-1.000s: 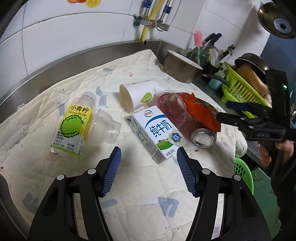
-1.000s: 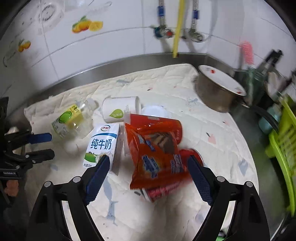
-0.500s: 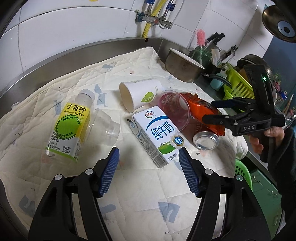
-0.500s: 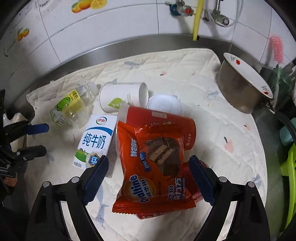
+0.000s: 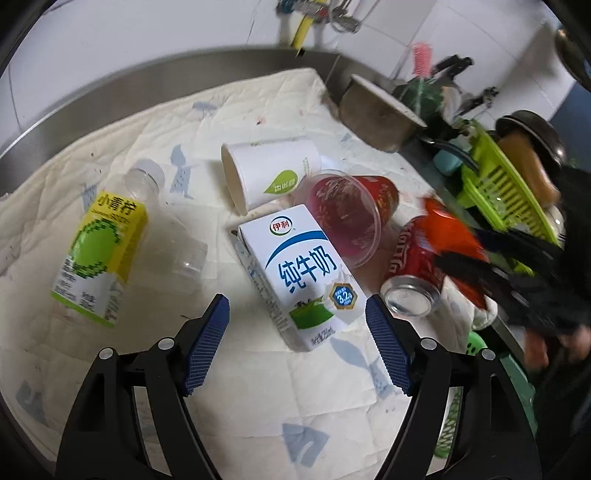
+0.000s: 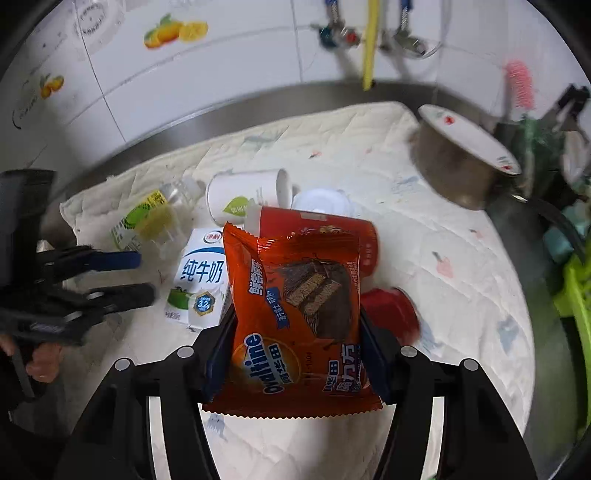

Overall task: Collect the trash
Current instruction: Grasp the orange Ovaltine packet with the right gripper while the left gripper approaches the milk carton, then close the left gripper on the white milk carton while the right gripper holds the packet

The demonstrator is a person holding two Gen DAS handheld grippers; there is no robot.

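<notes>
The right tongs [image 6: 295, 332] had just closed on the orange snack wrapper [image 6: 295, 314], its long axis running along the fingers away from the camera, above the red can [image 6: 388, 310] on the quilted pad [image 6: 461, 295]. The left tongs [image 5: 297, 332] had just widened and stood open over the near end of the milk carton [image 5: 303, 273], which lay flat, its long axis slanting from far left to near right. Only the left view showed the green dish rack [image 5: 498, 192]; only the right showed fruit stickers [image 6: 173, 31] on the tiled wall.
</notes>
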